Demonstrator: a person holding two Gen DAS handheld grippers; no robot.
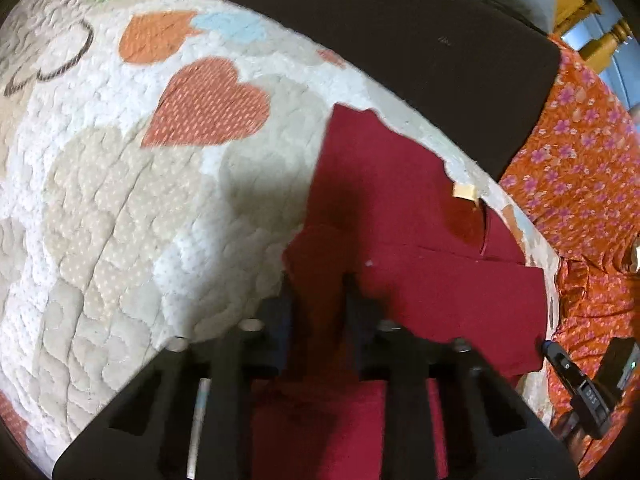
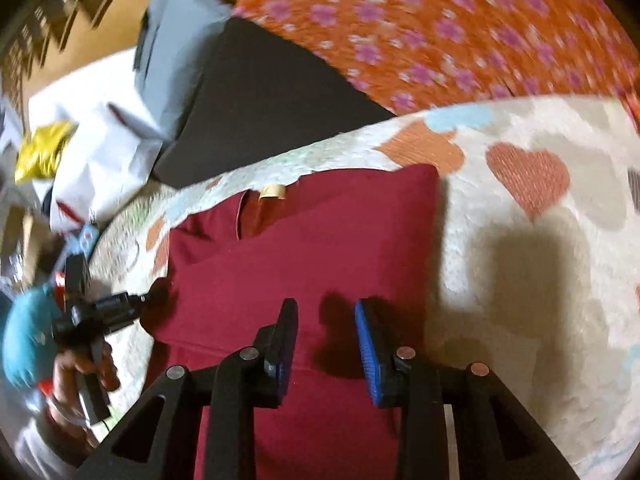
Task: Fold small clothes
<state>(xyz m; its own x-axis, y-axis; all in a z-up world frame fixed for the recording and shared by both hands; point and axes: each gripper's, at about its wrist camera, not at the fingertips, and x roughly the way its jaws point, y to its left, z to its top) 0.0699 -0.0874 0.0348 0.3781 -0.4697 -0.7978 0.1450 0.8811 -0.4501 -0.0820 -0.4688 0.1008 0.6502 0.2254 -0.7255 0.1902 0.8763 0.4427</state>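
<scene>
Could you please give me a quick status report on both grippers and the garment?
Left gripper low on the red garment, grip unclear. Right gripper open above it, holding nothing. Garment partly folded on the heart quilt. Nothing in the way.

We see warm indoor light, fairly bright, probably from overhead. Hard dark shadows fall on the quilt (image 1: 120,200) and the red garment (image 1: 400,208) just ahead of each tool. The left gripper (image 1: 320,296) fingers look smeared and dim, with cloth between them. The right gripper (image 2: 326,320) is sharper. We note motion blur across the orange floral fabric (image 2: 440,32) and the left clutter. Strong fisheye bending, black vignette at corners. No glare.
</scene>
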